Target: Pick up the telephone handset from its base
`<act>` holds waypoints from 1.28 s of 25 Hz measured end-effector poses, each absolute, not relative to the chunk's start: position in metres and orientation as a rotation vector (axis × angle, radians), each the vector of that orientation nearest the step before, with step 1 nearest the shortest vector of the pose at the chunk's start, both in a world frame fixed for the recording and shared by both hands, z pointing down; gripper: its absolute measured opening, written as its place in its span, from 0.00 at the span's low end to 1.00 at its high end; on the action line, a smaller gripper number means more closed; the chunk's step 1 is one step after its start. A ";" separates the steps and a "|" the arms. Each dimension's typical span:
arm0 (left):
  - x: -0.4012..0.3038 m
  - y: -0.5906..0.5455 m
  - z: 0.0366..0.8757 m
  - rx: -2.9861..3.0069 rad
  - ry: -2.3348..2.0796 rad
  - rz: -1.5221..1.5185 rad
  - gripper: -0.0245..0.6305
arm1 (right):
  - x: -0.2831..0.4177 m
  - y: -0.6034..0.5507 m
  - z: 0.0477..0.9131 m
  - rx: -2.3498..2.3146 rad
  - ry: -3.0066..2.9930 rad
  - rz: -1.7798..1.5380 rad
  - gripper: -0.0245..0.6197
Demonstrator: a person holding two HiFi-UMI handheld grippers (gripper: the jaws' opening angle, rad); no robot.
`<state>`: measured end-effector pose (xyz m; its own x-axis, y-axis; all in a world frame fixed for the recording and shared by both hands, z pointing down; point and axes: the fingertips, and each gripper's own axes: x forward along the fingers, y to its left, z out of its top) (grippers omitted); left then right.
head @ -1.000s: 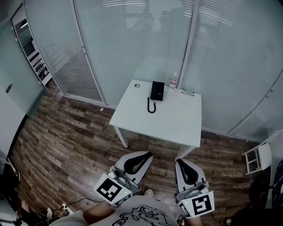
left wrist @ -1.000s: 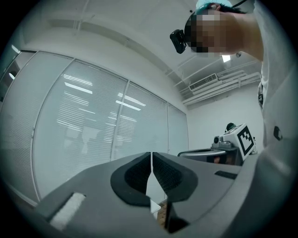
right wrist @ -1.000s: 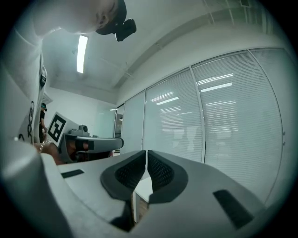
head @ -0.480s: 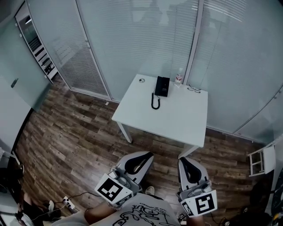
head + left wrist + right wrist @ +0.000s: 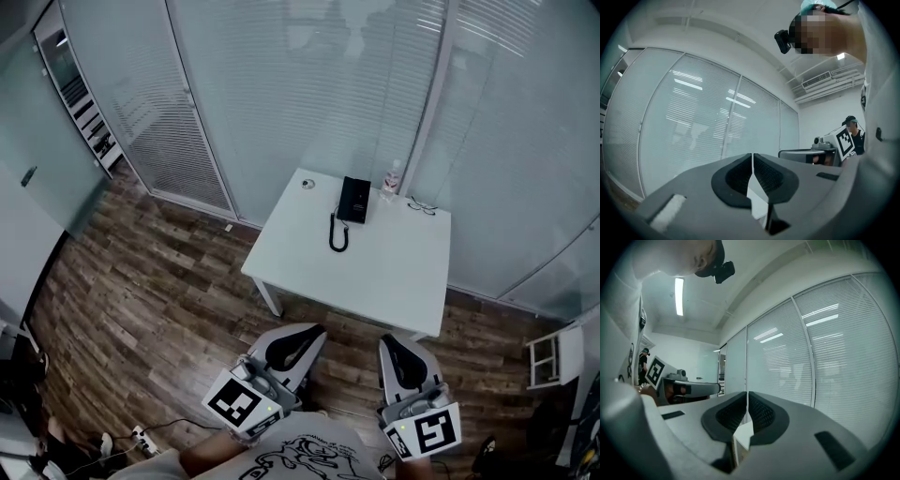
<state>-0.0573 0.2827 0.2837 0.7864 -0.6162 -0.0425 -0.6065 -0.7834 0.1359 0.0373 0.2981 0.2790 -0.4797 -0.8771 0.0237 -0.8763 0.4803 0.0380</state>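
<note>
The black telephone (image 5: 354, 199) lies at the far edge of a white table (image 5: 394, 272), its handset resting on the base and a coiled cord (image 5: 337, 234) looping toward me. Both grippers are held close to my body, well short of the table and over the wooden floor. My left gripper (image 5: 309, 331) is shut with nothing in it; in the left gripper view its jaws (image 5: 752, 160) meet in a thin line. My right gripper (image 5: 392, 341) is likewise shut and holds nothing (image 5: 747, 399). Both point level toward the frosted glass wall.
A small water bottle (image 5: 391, 178) and a pair of glasses (image 5: 424, 206) lie right of the phone, a small round object (image 5: 307, 184) to its left. Glass partitions stand behind the table. A white rack (image 5: 546, 356) stands at the right, cables (image 5: 141, 436) lie at lower left.
The table and phone have slid lower and to the right in the head view and look slightly nearer. Both grippers stay shut in front of my body.
</note>
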 end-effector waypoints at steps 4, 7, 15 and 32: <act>-0.076 0.246 0.281 2.869 -0.982 -0.129 0.06 | 0.017 0.262 0.276 1.567 -2.665 -0.049 0.06; -0.093 0.217 0.280 2.868 -0.981 -0.135 0.06 | 0.001 0.234 0.275 1.571 -2.660 -0.046 0.06; -0.144 0.157 0.284 2.859 -0.991 -0.134 0.06 | -0.041 0.174 0.284 1.575 -2.629 -0.022 0.06; -0.162 0.094 0.306 2.816 -0.955 -0.132 0.06 | -0.048 0.113 0.306 1.589 -2.569 0.039 0.06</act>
<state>-0.1619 0.0938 0.3058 0.7918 -0.6100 -0.0306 -0.5954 -0.7821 0.1839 -0.0479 0.1129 0.3060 -0.4414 -0.8898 0.1158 -0.8929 0.4483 0.0412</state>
